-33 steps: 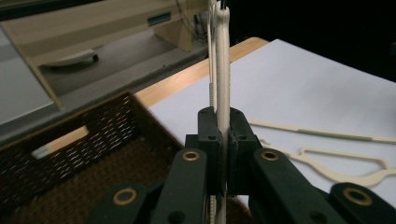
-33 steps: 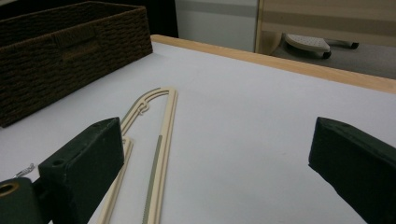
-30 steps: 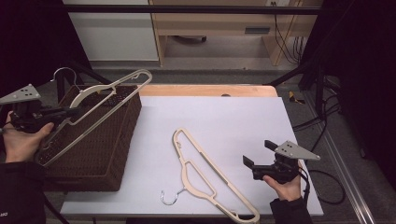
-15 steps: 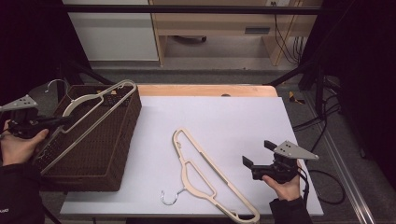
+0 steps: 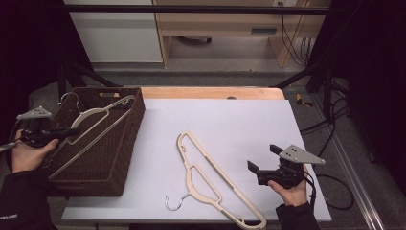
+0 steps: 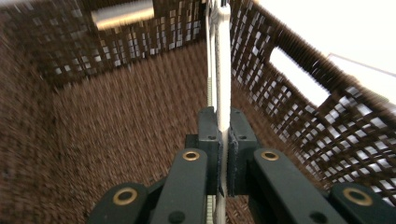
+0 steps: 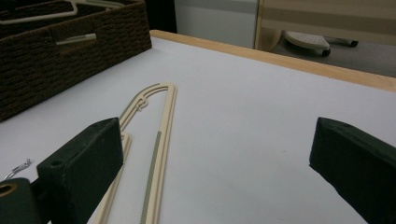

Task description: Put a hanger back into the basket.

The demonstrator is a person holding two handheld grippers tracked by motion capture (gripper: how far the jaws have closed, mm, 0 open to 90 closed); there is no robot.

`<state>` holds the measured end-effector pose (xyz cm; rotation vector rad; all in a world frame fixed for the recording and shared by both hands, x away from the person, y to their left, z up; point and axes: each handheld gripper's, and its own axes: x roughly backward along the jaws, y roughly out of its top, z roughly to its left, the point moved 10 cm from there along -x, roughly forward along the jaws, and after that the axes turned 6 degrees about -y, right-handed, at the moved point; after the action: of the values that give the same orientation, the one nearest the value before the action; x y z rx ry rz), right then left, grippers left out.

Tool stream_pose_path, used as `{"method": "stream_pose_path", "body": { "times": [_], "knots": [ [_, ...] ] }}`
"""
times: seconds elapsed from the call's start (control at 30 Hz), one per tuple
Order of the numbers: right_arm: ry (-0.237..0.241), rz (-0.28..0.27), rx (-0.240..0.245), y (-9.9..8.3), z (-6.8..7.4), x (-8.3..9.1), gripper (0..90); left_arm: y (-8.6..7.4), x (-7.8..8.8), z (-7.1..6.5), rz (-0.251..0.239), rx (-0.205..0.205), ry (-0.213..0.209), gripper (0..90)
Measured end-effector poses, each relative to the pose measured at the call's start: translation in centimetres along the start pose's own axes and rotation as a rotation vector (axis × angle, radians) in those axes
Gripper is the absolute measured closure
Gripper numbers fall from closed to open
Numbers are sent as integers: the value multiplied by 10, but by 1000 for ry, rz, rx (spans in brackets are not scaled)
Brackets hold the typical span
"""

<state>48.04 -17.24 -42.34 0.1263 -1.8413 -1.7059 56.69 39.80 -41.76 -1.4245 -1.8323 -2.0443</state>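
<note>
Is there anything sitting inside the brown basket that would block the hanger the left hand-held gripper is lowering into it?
Nothing visible does. The left hand-held gripper is shut on the cream hanger, which slants over the wicker basket. The left gripper view shows bare woven floor below it, though that view is blurred and the basket's near corners are hidden.

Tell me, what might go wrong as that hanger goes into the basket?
The held hanger lies slantwise, one end riding over the wicker basket's rim, so it may catch there rather than drop in. The left gripper pinches only a thin bar, which could twist or slip.
</note>
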Motion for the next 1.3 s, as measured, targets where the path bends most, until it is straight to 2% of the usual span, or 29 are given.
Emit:
{"method": "stream_pose_path", "body": {
  "times": [0.1,0.17,0.2,0.23,0.27,0.33,0.4,0.43,0.5,0.53,0.57,0.6,0.63,0.67,0.7,0.8,0.83,0.87,0.9,0.93,1.0,1.03,1.13,1.27,1.3],
  "knots": [
    [3,0,-3,0,0,0,32,-4,-8,0,12,6,4,862],
    [-1,2,-3,-1,0,-1,32,-10,-15,1,37,20,5,861],
    [1,3,1,-1,1,-2,32,-13,-17,3,43,33,10,860],
    [1,4,2,-1,2,-2,32,-17,-18,8,40,69,15,859],
    [2,4,2,-1,2,-2,32,-17,-18,8,40,69,15,856],
    [5,5,0,-1,3,-2,32,-24,-19,15,74,110,48,846],
    [4,7,3,-1,3,-3,32,-27,-19,17,88,116,61,838],
    [6,9,9,-2,3,-3,32,-29,-18,21,92,135,91,828],
    [9,7,6,-2,3,-3,32,-32,-14,24,88,163,101,798],
    [8,7,6,-2,4,-3,32,-33,-12,25,74,193,119,772],
    [6,8,7,-2,4,-3,32,-33,-12,25,74,193,119,753],
    [7,8,7,-2,4,-3,32,-36,-7,28,77,219,137,715],
    [7,8,7,-2,4,-3,32,-36,-7,28,77,219,137,685],
    [10,8,5,-2,5,-4,32,-39,-2,33,76,231,192,663],
    [10,8,8,-2,5,-4,32,-40,2,33,67,241,193,647],
    [12,11,12,-2,7,-5,32,-34,14,30,-8,249,200,619],
    [12,11,12,-2,7,-5,32,-34,14,30,-8,249,200,600],
    [13,10,14,-1,8,-5,32,-29,21,24,-37,221,208,586],
    [15,11,14,-1,8,-4,32,-29,21,24,-37,221,208,581],
    [18,5,22,0,9,-4,33,-24,26,11,-70,190,188,556],
    [19,-2,17,2,10,-4,34,-16,31,-6,-125,148,171,515],
    [21,0,21,1,10,-3,34,-13,33,-13,-140,134,160,484],
    [21,1,22,1,12,-3,34,2,37,-41,-251,88,106,398],
    [23,0,24,2,13,-3,34,17,38,-79,-342,23,57,247],
    [23,0,24,2,13,-3,34,17,38,-79,-342,23,57,211]
  ]
}}
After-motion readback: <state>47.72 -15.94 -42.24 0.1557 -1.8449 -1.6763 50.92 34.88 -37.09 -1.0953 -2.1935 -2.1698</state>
